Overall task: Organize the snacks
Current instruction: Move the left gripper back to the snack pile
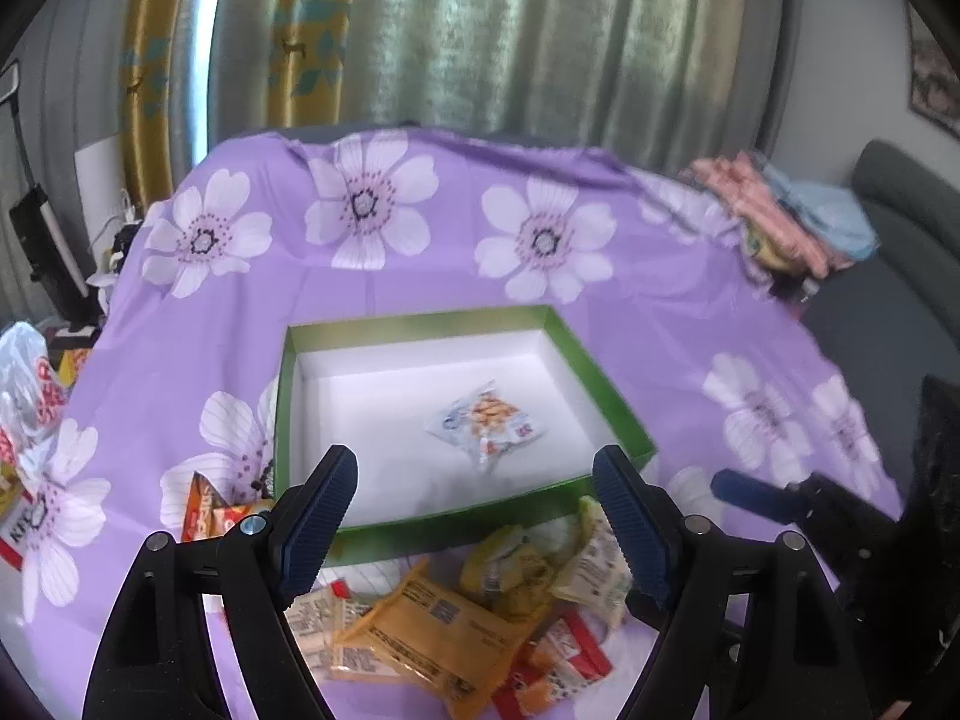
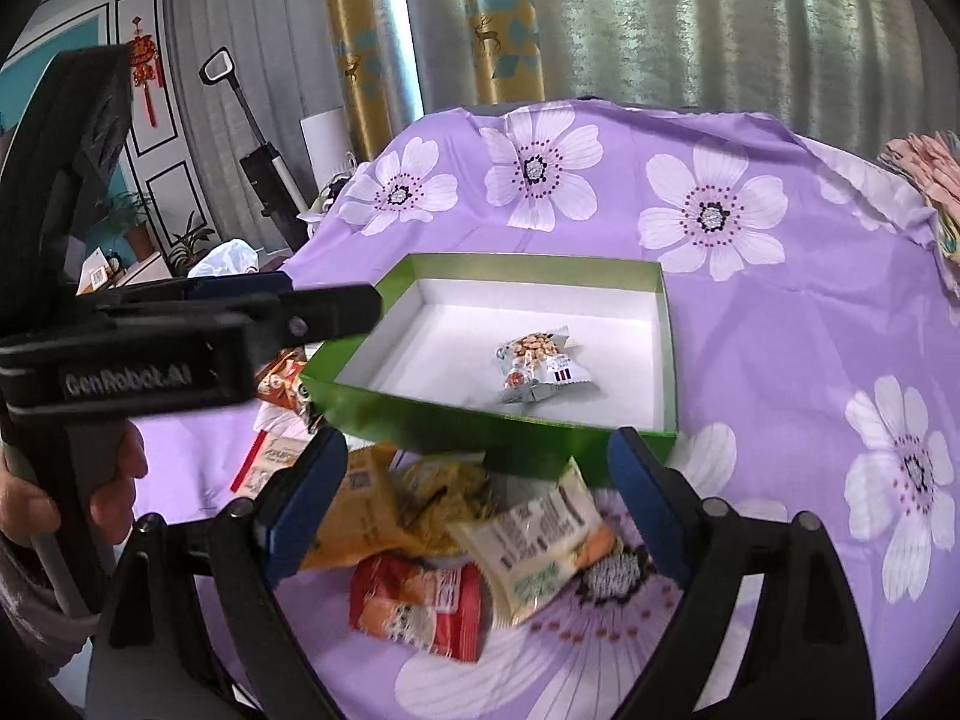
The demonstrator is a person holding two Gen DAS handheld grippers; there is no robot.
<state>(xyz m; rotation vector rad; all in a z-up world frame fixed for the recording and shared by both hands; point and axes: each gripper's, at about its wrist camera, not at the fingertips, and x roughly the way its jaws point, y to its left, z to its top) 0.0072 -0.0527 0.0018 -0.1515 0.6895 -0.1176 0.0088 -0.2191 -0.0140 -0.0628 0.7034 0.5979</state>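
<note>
A green box (image 1: 606,387) (image 2: 480,414) with a white inside lies on the purple flowered cloth. One small white snack packet (image 1: 489,423) (image 2: 537,363) rests in its middle. In front of the box lies a heap of snack packets: an orange one (image 1: 432,624) (image 2: 360,510), a red one (image 2: 414,606), a white and green one (image 2: 534,546) and yellow ones (image 1: 510,564). My left gripper (image 1: 480,531) is open above the heap with nothing between its fingers. My right gripper (image 2: 480,507) is open over the same heap, empty too. The left gripper (image 2: 312,315) shows at the left of the right wrist view.
More snack packets (image 1: 210,507) lie left of the box. A plastic bag (image 1: 27,384) sits at the table's left edge, and folded cloths (image 1: 780,210) lie at the far right. Curtains hang behind the table. A hand (image 2: 36,504) holds the left gripper's handle.
</note>
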